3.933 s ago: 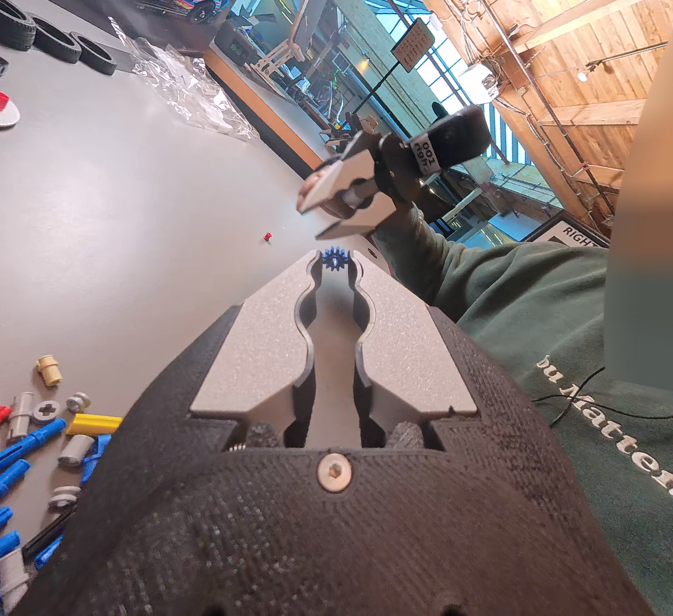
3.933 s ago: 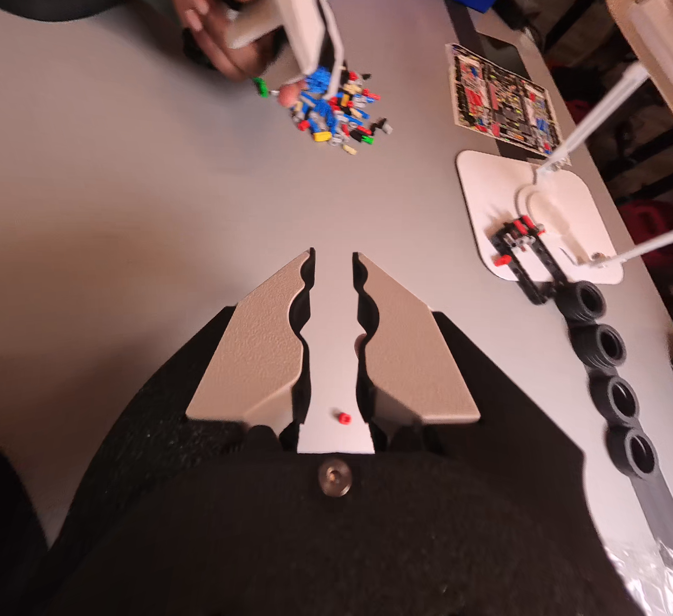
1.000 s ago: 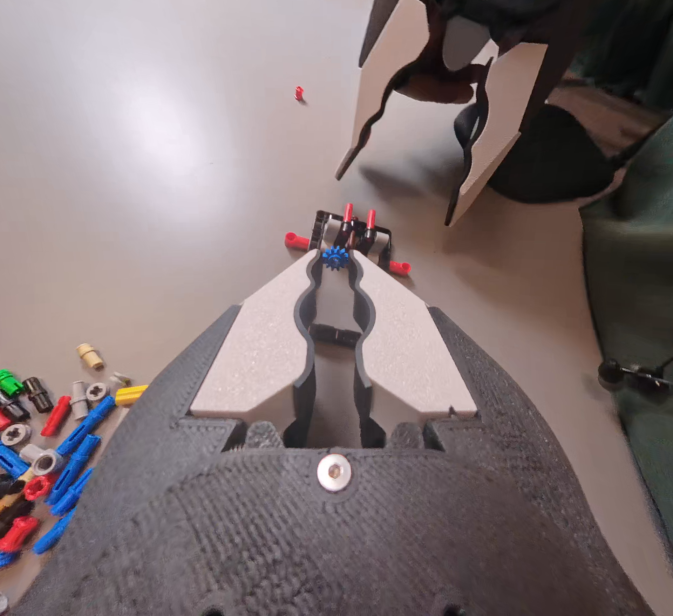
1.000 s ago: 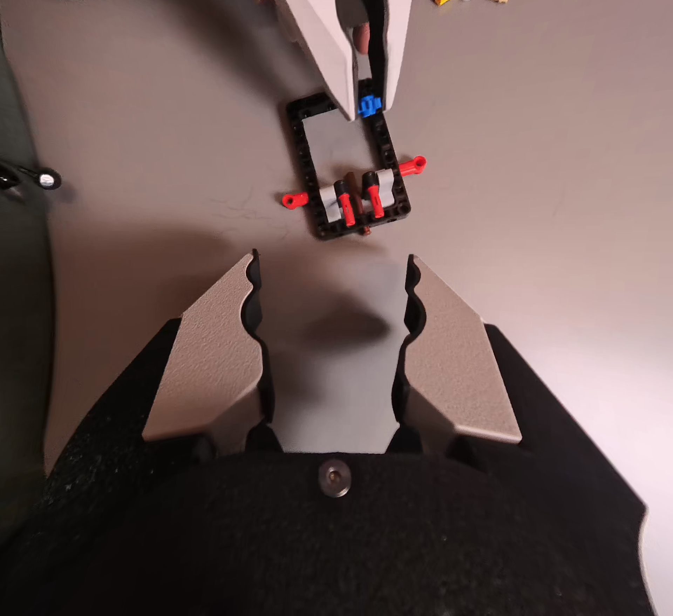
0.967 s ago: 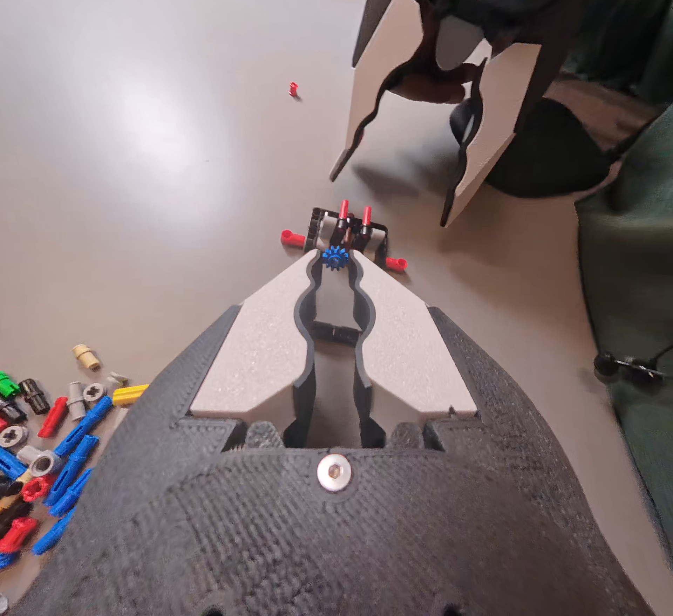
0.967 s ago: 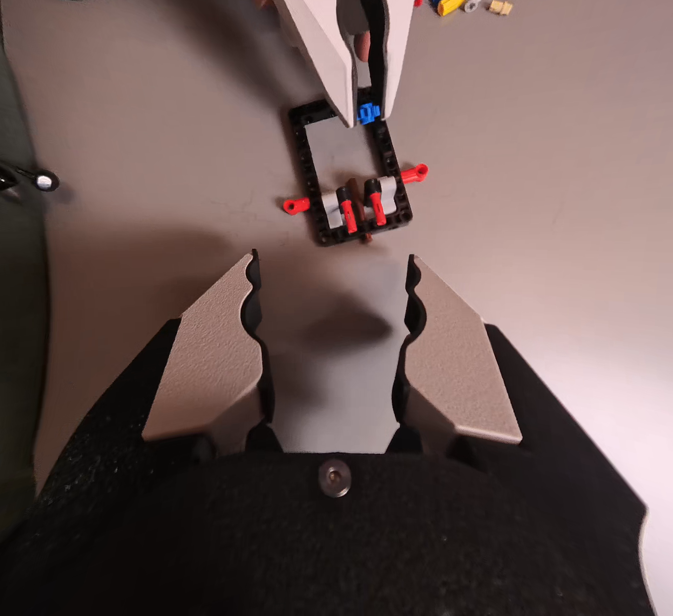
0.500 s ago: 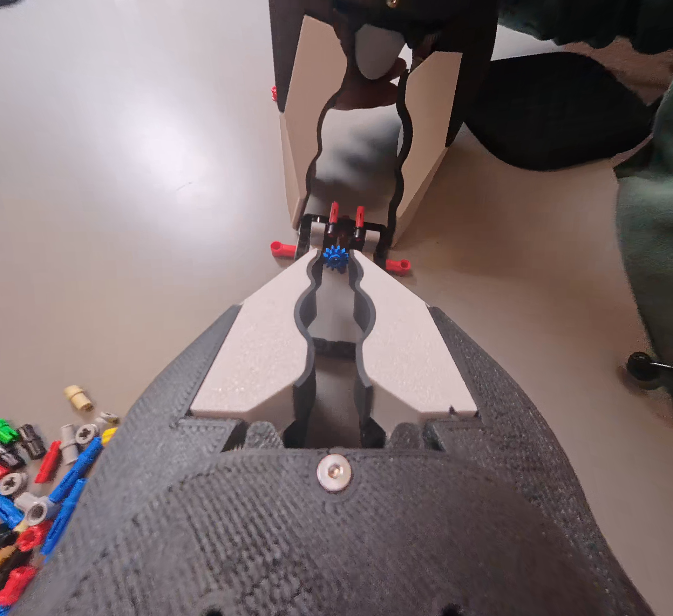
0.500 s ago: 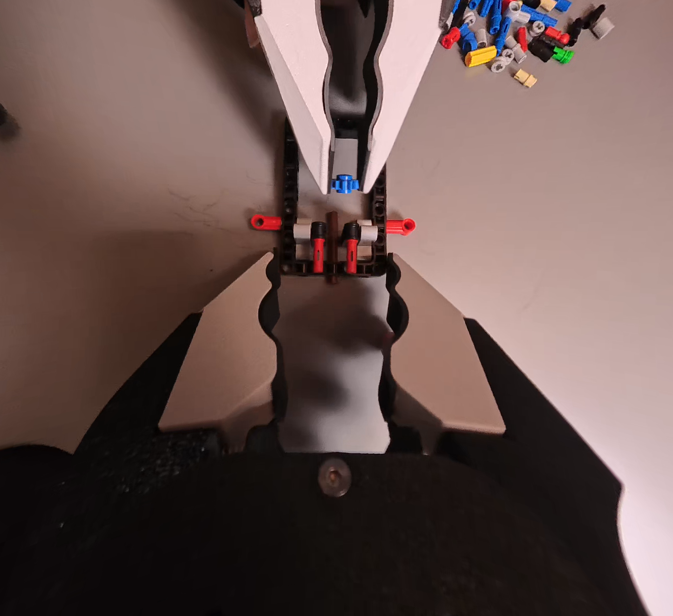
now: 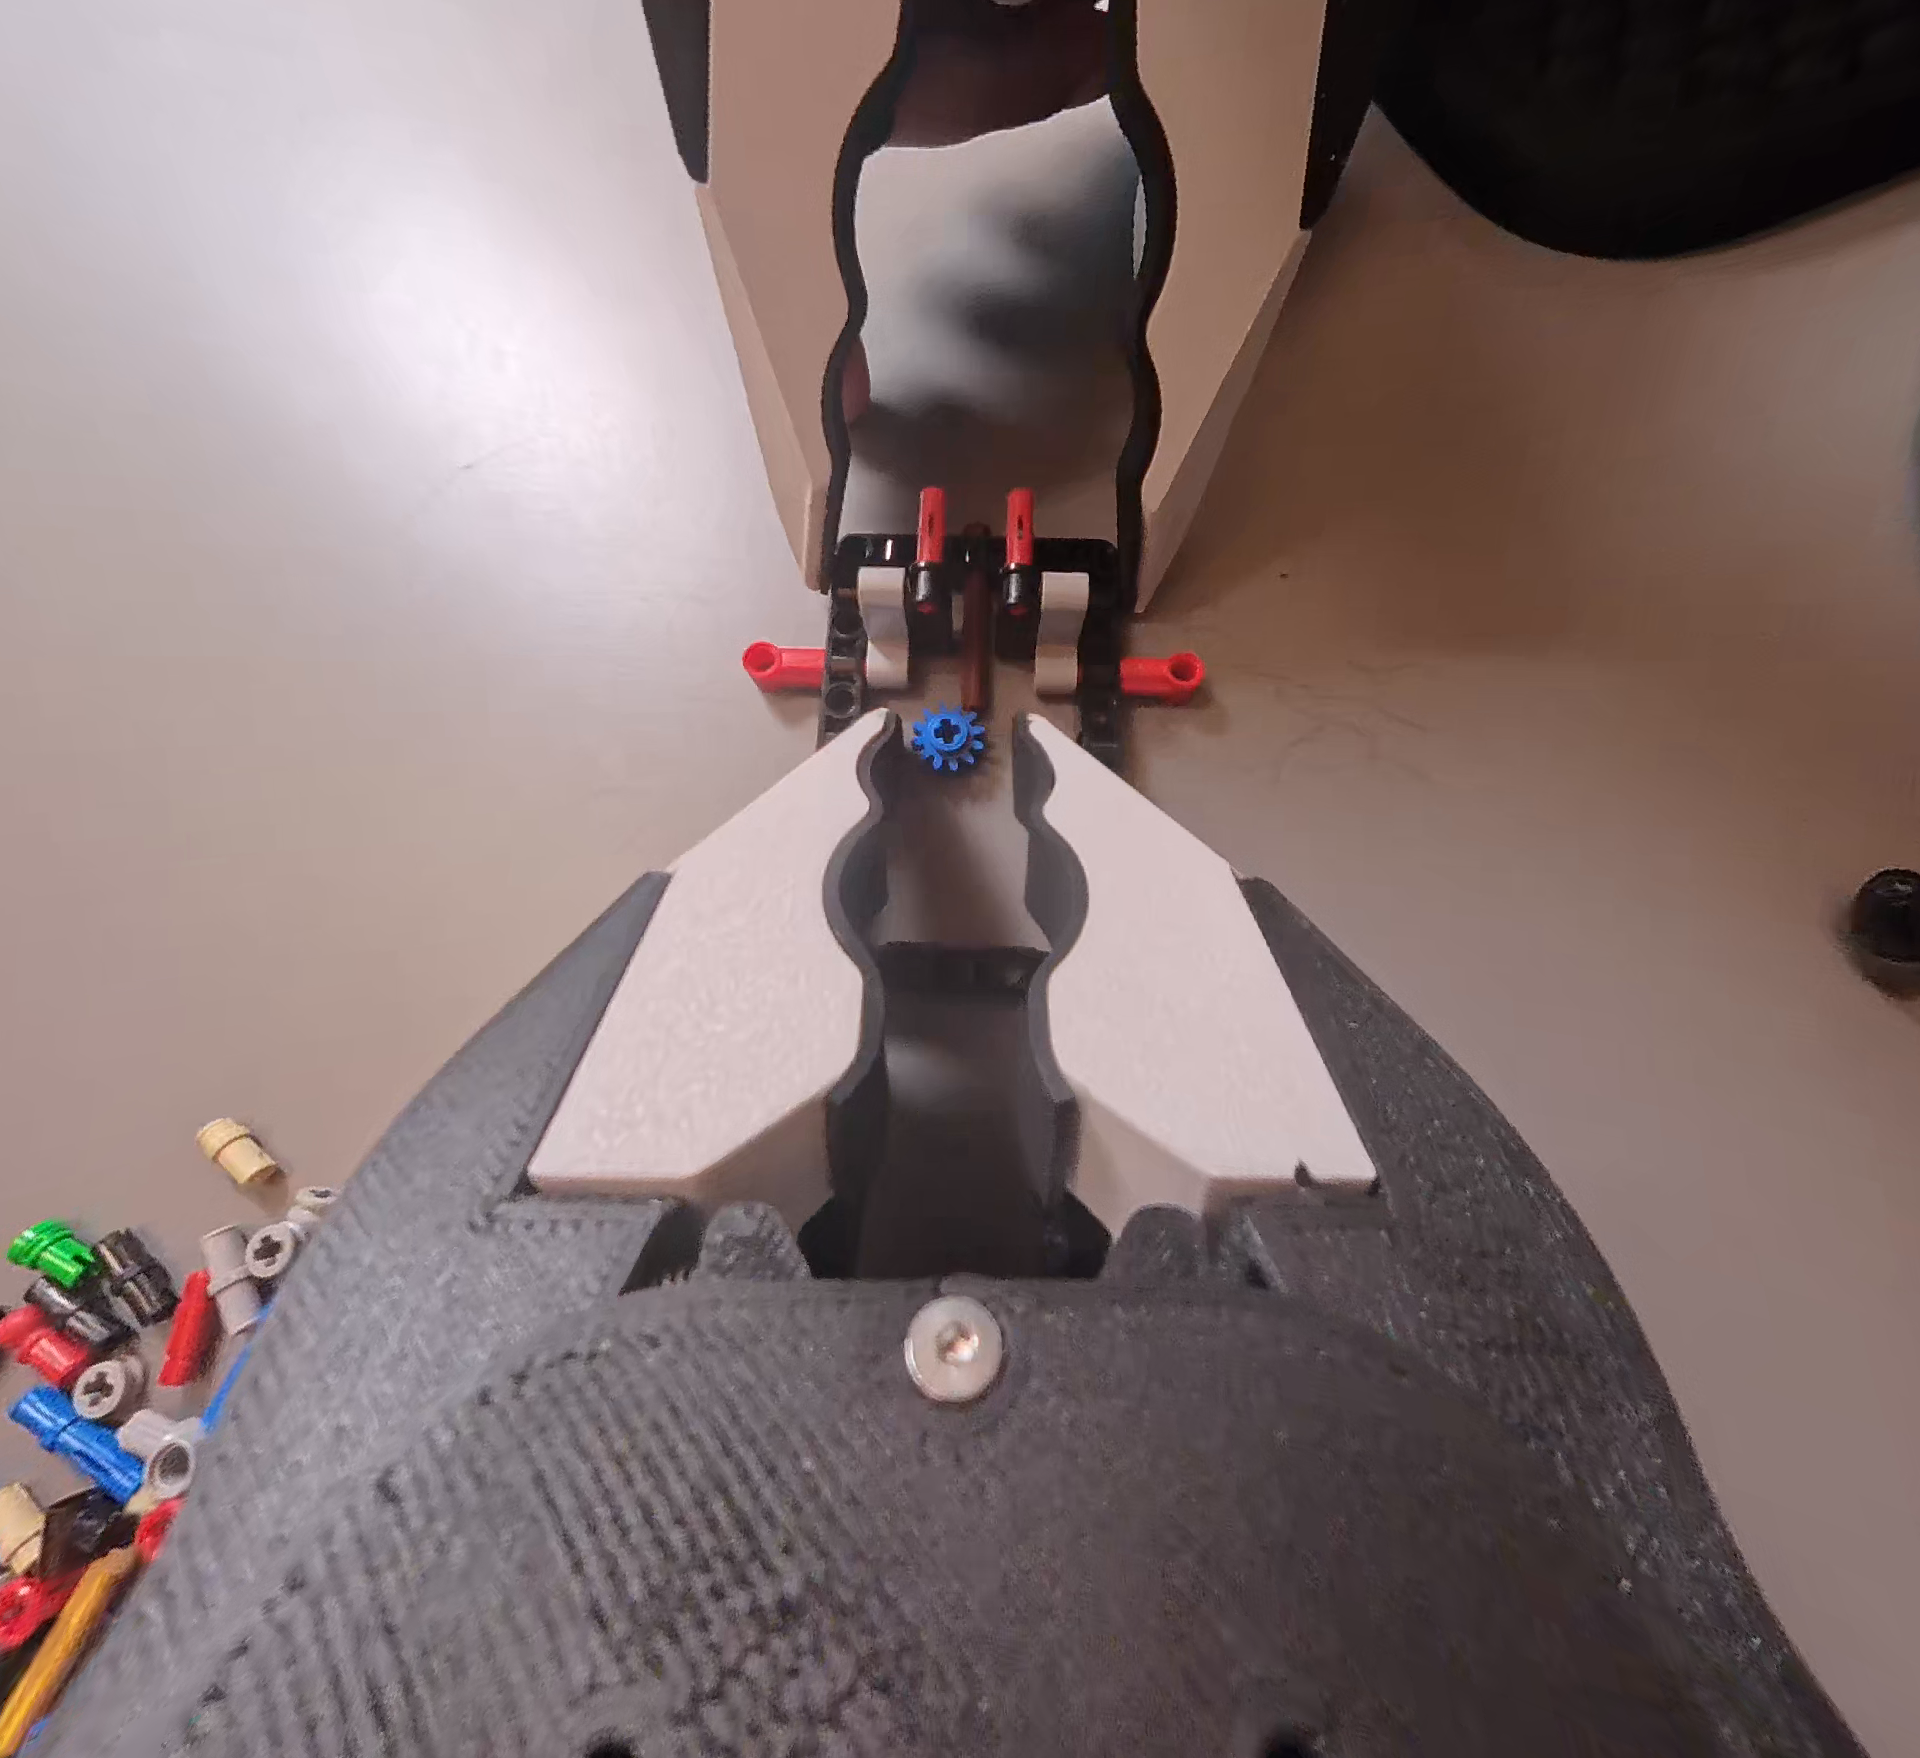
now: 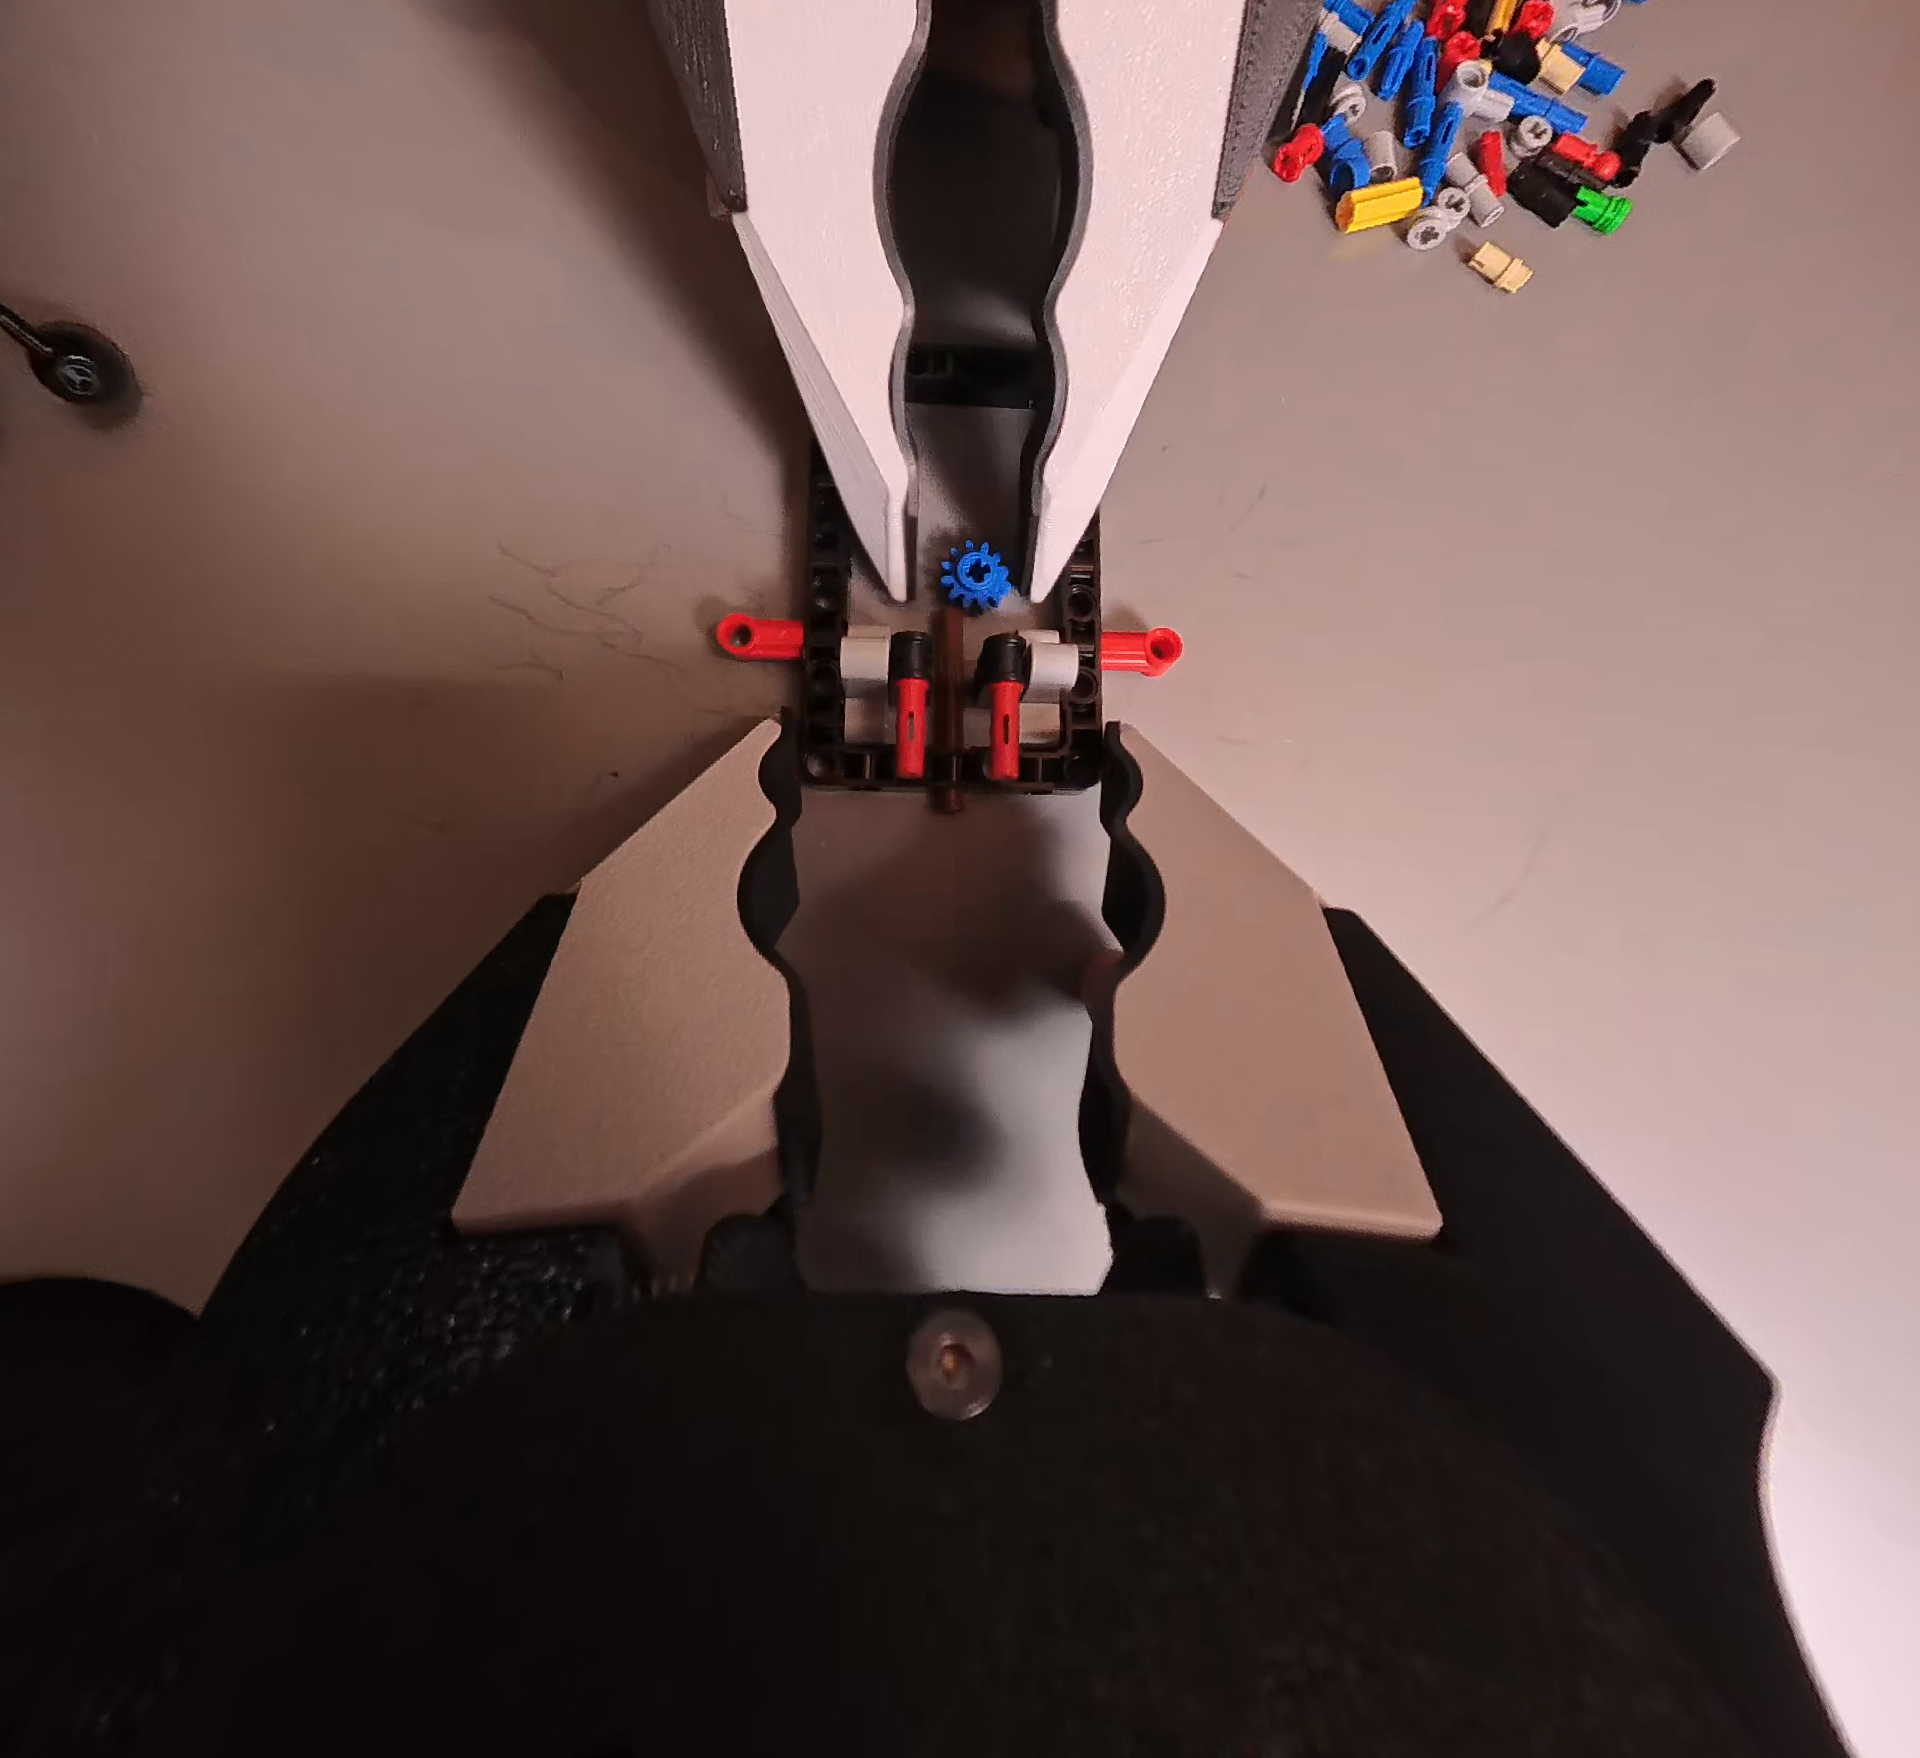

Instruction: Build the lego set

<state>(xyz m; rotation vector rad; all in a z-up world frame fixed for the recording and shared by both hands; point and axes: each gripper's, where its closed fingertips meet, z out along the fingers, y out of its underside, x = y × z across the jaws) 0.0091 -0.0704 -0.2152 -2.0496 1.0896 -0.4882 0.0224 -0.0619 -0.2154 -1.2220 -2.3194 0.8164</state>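
My left gripper (image 9: 956,732) had let go, fingers parted; the blue gear (image 9: 949,738) sat loose between them, beside the brown axle (image 9: 975,643), unmounted. My right gripper (image 10: 948,740) straddled the black frame (image 10: 828,617), spread wide.

The left gripper (image 9: 956,737) and right gripper (image 10: 948,740) point tip to tip, fingers (image 10: 665,960) parted on both, the right's wider.

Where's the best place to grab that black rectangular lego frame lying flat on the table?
Pinch the black rectangular lego frame across its two long outer beams, coming in low from the short end, where the open right gripper straddles it. Those sides are flat and parallel; the red pins sticking out sideways and the brown axle in the middle crowd the rest.
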